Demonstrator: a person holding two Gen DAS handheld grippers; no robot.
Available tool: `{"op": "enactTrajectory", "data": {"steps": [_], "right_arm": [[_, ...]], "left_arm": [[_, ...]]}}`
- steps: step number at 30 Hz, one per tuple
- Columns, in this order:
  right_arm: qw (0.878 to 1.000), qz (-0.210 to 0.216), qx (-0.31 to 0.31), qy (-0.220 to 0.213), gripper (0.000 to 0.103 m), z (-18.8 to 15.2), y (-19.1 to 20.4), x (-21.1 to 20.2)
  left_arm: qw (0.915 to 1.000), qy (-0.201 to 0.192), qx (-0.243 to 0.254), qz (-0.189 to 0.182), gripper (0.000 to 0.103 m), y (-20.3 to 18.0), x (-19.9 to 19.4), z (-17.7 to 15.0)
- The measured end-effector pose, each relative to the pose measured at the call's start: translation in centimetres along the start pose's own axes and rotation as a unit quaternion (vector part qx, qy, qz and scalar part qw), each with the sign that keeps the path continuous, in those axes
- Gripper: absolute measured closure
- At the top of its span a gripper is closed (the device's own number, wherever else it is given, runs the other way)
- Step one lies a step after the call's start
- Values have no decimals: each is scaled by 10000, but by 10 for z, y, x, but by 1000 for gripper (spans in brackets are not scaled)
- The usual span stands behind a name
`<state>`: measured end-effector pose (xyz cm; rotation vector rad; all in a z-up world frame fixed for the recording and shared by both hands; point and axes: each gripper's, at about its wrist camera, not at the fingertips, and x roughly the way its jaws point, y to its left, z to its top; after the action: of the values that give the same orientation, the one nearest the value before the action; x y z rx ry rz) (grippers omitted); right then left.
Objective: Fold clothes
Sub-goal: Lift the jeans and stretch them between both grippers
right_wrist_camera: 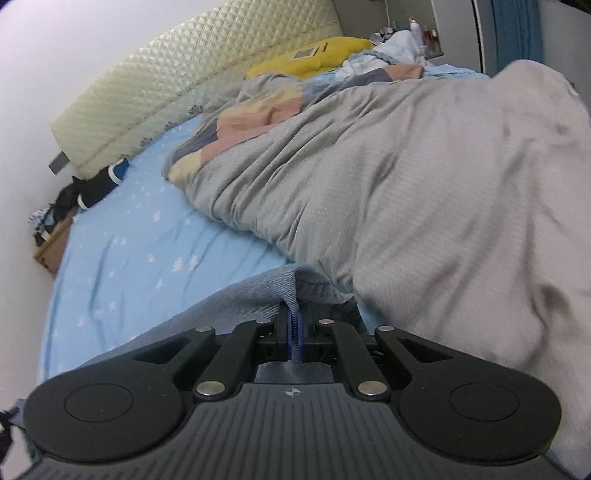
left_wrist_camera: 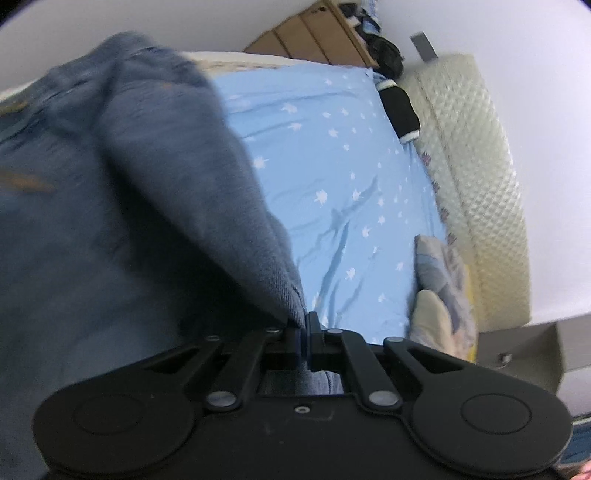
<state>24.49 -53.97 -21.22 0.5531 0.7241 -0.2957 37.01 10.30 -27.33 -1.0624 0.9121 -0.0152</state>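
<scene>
Blue denim jeans [left_wrist_camera: 110,206] fill the left half of the left wrist view, lifted off the bed and blurred. My left gripper [left_wrist_camera: 304,325] is shut on a folded edge of that denim, which rises up and to the left from the jaws. In the right wrist view my right gripper [right_wrist_camera: 293,328] is shut on a hem of the same jeans [right_wrist_camera: 258,295], whose lighter inner side drapes to the left below the fingers. Both sit over a light blue bedsheet [left_wrist_camera: 332,177] with white star-like prints.
A grey quilt [right_wrist_camera: 424,192] with pink and yellow patches lies heaped on the right of the bed. A cream quilted headboard [right_wrist_camera: 184,77] runs along the wall. Black socks [left_wrist_camera: 400,110] lie near it, a yellow pillow [right_wrist_camera: 317,55] farther back, and a cardboard box [left_wrist_camera: 325,33] beside the bed.
</scene>
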Motion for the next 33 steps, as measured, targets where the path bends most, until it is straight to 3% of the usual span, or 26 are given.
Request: {"op": "enactTrajectory", "data": {"steps": [4, 6, 9, 11, 14, 17, 18, 20, 22, 25, 28, 31, 33], "right_arm": [[9982, 49, 585, -135, 101, 14, -13, -49], [9970, 90, 750, -194, 101, 28, -15, -51], [9977, 23, 677, 51, 101, 48, -14, -6], [9974, 39, 671, 261, 101, 59, -16, 46], [9977, 43, 519, 432, 100, 66, -19, 120], [9995, -226, -212, 95, 90, 67, 0, 159], [9985, -291, -472, 4, 76, 65, 8, 163], [9965, -215, -779, -209, 61, 58, 20, 161], [9920, 83, -1217, -339, 57, 46, 32, 152], [9668, 430, -2512, -172, 48, 18, 57, 149], [9227, 844, -3733, 474, 45, -21, 76, 168], [8876, 1155, -4295, 1197, 45, -53, 81, 188], [8726, 1391, -4419, 1547, 44, -68, 80, 194]], "left_arm": [[9976, 23, -544, -437, 101, 13, -35, -2], [9981, 3, -417, -443, 101, 2, -30, 4], [9993, -14, -46, -383, 101, -23, 5, 18], [9989, 36, 121, -460, 101, -41, 43, 30], [9993, 120, 232, -275, 101, -63, 106, 47], [9986, 157, 496, 42, 100, -79, 153, 59], [9973, 107, 697, 185, 100, -84, 165, 61], [9958, 107, 825, 376, 100, -85, 186, 64], [9955, 141, 798, 489, 100, -82, 201, 67], [9920, 149, 1034, 708, 100, -81, 221, 66], [9901, 158, 1124, 825, 100, -76, 229, 63], [9890, 164, 1191, 865, 100, -71, 229, 60], [9890, 180, 1218, 820, 99, -70, 229, 61]]}}
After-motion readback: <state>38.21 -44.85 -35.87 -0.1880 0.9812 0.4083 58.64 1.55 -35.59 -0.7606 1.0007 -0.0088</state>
